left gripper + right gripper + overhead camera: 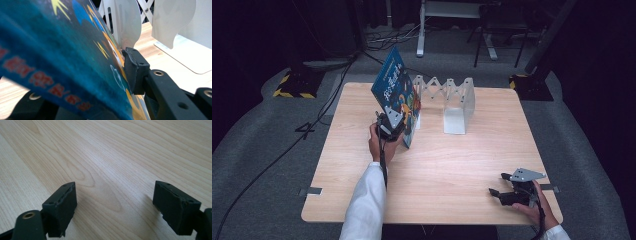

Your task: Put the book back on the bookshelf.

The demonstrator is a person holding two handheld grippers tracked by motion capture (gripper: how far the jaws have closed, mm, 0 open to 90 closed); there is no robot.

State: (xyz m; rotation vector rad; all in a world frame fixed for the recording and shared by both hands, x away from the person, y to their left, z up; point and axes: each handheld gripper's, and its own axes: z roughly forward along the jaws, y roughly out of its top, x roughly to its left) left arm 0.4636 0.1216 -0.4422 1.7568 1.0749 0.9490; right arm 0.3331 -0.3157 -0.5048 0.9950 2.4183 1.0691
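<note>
Book (395,85) first: it stands tilted in the upper left of the high view, its top leaning away toward the upper left, its bottom edge on the counter (447,160) just left of the white folding rack (452,102). Its long axis runs up and to the left, so it is not upright yet, and the nearest slot of the rack lies directly to its right.

Your left tongs (393,121) sit low on the cover near its lower right corner. In the left gripper view the book (62,57) lies between the jaws, with the right pad (133,70) just beside the cover; I cannot tell whether it presses, and the other pad is hidden behind the book. The grip looks loose, and the book seems to rest partly on its own edge and against the rack's first white divider (127,22).

Your left hand is by far the nearer one. The right tongs (507,186) rest well apart at the lower right of the high view, jaws wide over bare wood (105,157), holding nothing.

The coming move, as I judge it, turns on that lean: you need the book tipped right toward the divider, not falling back to the upper left.
</note>
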